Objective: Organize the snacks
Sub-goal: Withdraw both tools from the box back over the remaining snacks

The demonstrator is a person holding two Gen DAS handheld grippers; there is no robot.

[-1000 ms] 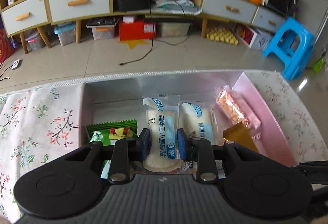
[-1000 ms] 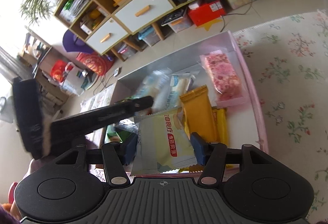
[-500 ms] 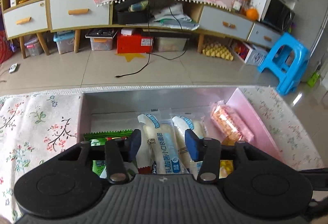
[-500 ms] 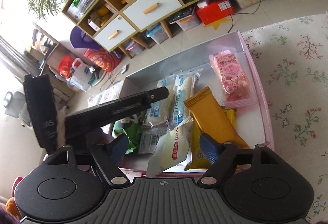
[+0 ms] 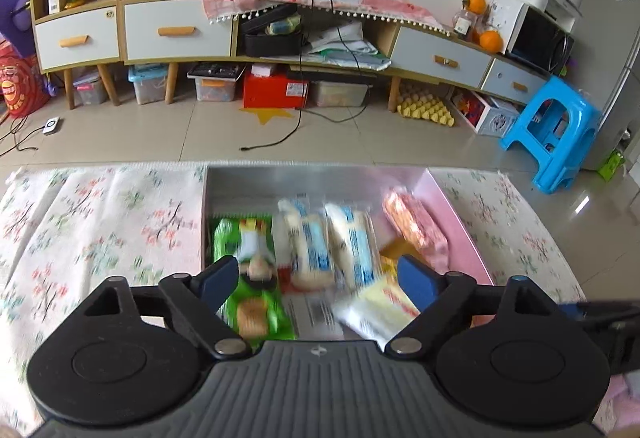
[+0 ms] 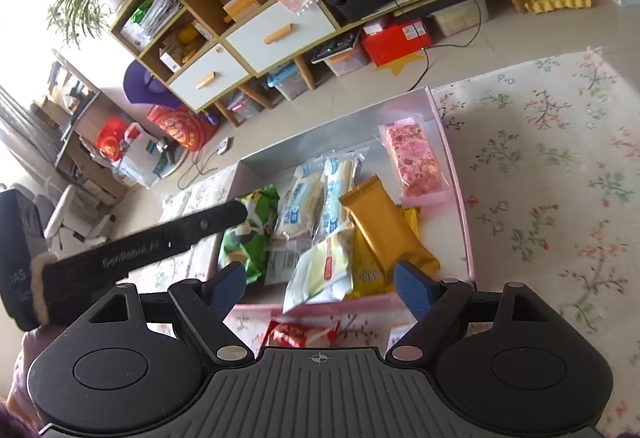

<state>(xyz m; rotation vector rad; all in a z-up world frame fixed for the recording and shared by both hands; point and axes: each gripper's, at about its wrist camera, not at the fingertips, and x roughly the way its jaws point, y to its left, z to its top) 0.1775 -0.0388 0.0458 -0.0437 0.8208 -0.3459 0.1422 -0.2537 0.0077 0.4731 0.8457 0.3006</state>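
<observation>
A pink box (image 6: 454, 173) on a floral tablecloth holds snack packets: a green one (image 6: 250, 234), two white-and-blue ones (image 6: 316, 193), a gold one (image 6: 384, 226), a pink one (image 6: 416, 159) and a pale yellow one (image 6: 326, 272) leaning at the front. In the left wrist view the same box (image 5: 452, 215) and packets are blurred. My left gripper (image 5: 318, 276) is open and empty above the box's near side. My right gripper (image 6: 320, 284) is open and empty, above the box's front edge. A red packet (image 6: 286, 332) lies on the cloth outside the box.
The left gripper's black arm (image 6: 160, 242) reaches over the box's left side in the right wrist view. Beyond the table are a floor, low cabinets (image 5: 176, 29) with drawers, storage bins and a blue stool (image 5: 554, 131).
Both grippers opened wide and pulled back up from the box. The right one let go of the pale yellow packet, which now rests in the box; the left one released the white-and-blue packet.
</observation>
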